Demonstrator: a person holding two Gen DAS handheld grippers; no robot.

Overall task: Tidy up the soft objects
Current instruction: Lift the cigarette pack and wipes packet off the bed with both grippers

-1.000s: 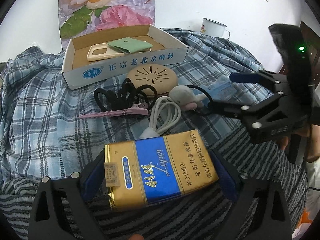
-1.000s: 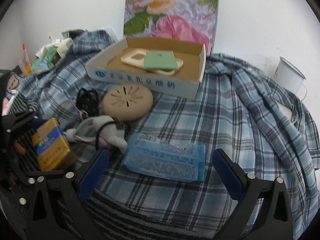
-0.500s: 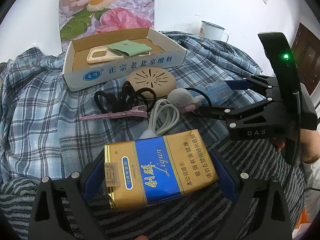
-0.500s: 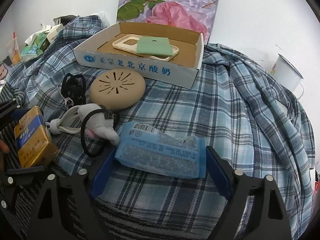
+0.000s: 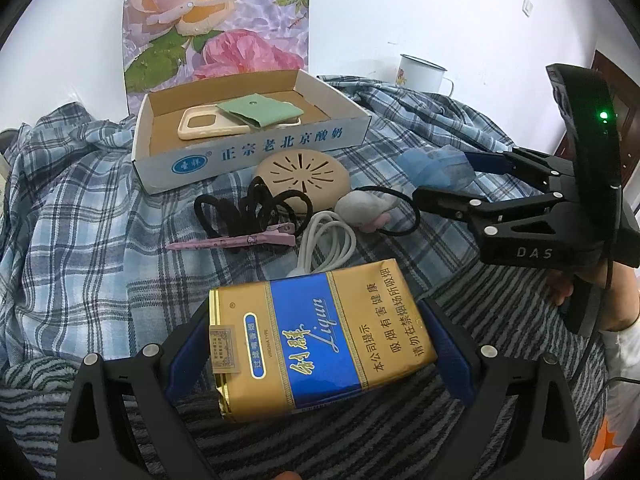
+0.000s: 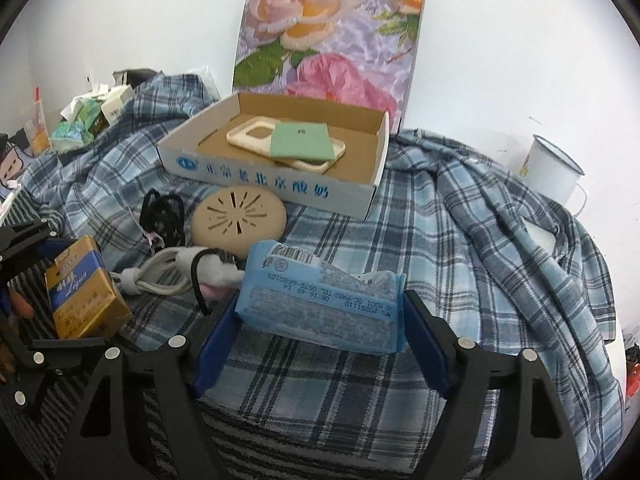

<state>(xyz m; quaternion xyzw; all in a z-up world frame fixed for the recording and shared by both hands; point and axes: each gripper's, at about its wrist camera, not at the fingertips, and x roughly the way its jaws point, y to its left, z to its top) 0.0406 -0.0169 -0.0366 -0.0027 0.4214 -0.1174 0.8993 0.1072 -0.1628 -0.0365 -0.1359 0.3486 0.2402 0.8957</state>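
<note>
The right gripper (image 6: 320,344) has just been closing its jaws, and its blue pads now press both ends of a blue tissue pack (image 6: 320,304), which looks lifted off the plaid cloth (image 6: 460,240). The left gripper (image 5: 316,344) is clamped on a gold-and-blue cigarette pack (image 5: 320,340), its pads (image 5: 184,344) tight against the pack's two short sides.

Just ahead of the left gripper lie a coiled white cable (image 5: 328,244), a pink hair clip (image 5: 236,240) and a tangle of black hair ties (image 5: 248,208), with a small grey plush toy (image 5: 360,208) to the right. Beyond them sits a round beige vented disc (image 5: 304,176), and farther ahead a shallow cardboard box (image 5: 248,148) holds a cream phone case (image 5: 208,128) under a green cloth (image 5: 260,112). A floral panel (image 6: 328,32) stands behind the box. Far ahead and right of the right gripper, a white enamel mug (image 6: 552,172) stands by the wall.
</note>
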